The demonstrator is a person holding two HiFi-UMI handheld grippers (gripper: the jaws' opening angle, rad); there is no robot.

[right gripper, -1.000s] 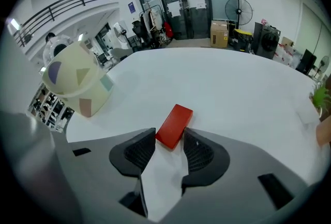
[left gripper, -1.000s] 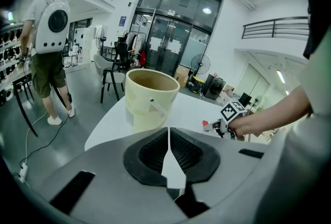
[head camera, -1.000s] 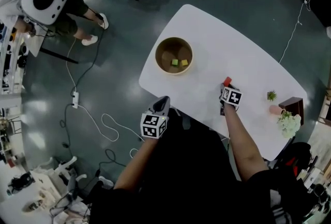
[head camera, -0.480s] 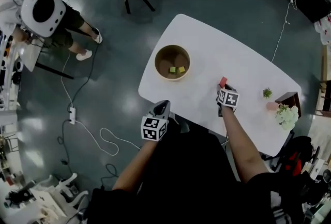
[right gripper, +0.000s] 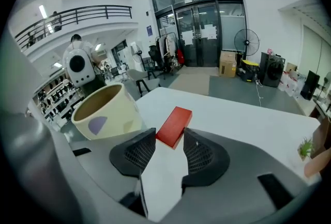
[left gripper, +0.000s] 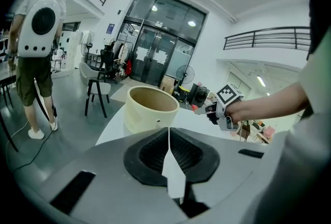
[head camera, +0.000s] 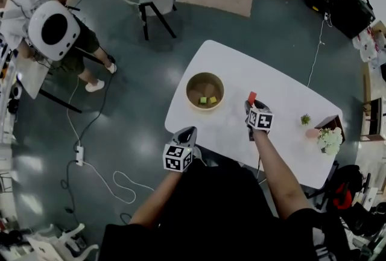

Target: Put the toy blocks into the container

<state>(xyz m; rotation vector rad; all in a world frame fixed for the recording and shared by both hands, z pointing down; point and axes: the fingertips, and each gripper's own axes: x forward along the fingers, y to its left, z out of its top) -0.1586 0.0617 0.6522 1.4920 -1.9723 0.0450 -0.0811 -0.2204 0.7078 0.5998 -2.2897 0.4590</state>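
Holding: right tongs [right gripper: 169,139] clamped on the red block [right gripper: 175,125], whose far end juts beyond the pads.
Red block's place: above the white counter [head camera: 283,112], just right of the container [head camera: 188,92] in the head view, not inside it.
Left tongs [left gripper: 169,132]: pressed together on nothing, by the counter's near edge.
Container's contents: green block [head camera: 203,100] and yellow block [head camera: 212,99], side by side.

The table [head camera: 283,94] is white and the container [head camera: 205,90] is cream, brown inside. There is a red block [right gripper: 174,127], a green block [head camera: 203,100] and a yellow block [head camera: 212,99].
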